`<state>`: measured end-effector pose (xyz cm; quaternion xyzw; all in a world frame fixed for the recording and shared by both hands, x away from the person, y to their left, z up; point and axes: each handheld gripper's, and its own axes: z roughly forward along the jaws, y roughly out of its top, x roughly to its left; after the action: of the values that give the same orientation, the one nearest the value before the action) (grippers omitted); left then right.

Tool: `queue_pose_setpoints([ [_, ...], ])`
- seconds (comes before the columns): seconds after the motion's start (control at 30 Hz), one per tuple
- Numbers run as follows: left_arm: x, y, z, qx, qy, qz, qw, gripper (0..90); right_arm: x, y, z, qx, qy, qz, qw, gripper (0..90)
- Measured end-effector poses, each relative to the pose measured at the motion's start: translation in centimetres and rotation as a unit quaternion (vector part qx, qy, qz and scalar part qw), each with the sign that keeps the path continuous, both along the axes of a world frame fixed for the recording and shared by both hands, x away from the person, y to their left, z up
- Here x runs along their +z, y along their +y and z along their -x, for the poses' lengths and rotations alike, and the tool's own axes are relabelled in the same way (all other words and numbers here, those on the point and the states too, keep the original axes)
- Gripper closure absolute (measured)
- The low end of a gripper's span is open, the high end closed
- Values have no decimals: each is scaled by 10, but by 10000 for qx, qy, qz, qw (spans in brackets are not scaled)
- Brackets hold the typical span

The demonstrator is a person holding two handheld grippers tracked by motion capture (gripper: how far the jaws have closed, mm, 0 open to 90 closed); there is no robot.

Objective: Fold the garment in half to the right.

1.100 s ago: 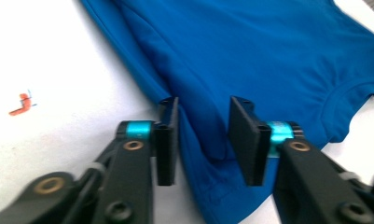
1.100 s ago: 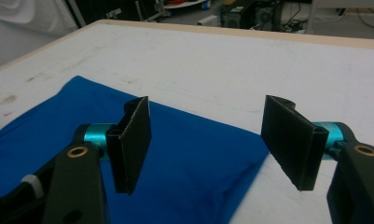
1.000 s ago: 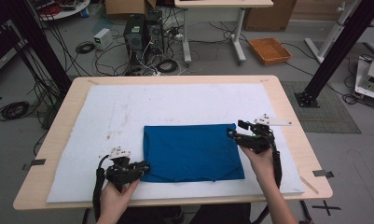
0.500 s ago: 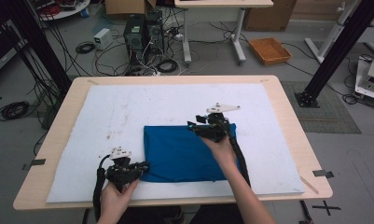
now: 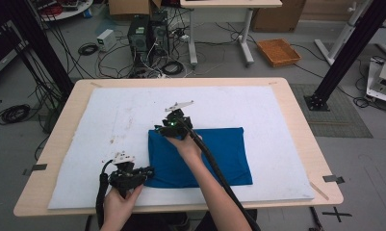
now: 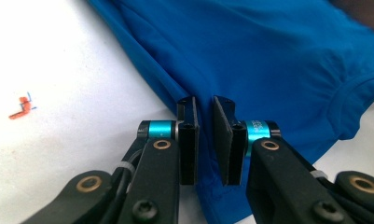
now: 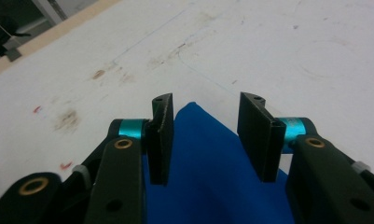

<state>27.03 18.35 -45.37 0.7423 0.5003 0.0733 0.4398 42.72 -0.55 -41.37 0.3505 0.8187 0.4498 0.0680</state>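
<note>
The blue cloth [image 5: 200, 156] lies folded at the frame's lower centre so your left gripper [image 6: 204, 109] pinches its lower-left edge while your right gripper [image 7: 204, 119], closing, straddles the upper-left corner ungripped.

A plain blue cloth [image 5: 200, 156] is lying on a white mat [image 5: 99, 110] that is showing brown smudges and small red marks [image 6: 21, 108]. The grippers [image 5: 173, 126] are showing black jaws with turquoise collars and brass rivets. The table [image 5: 306, 139] is showing pale wood.
</note>
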Motion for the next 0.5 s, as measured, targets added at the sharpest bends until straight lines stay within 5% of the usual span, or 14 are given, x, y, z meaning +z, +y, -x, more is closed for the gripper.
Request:
queue_pose_setpoints([
  [0.3,0,0,1,29,-6,28,10000,802,-16,44,-16,34,263,445,9987,626],
  [0.5,0,1,0,4,14,46,10000,802,-24,59,-21,-12,126,816,9966,676],
])
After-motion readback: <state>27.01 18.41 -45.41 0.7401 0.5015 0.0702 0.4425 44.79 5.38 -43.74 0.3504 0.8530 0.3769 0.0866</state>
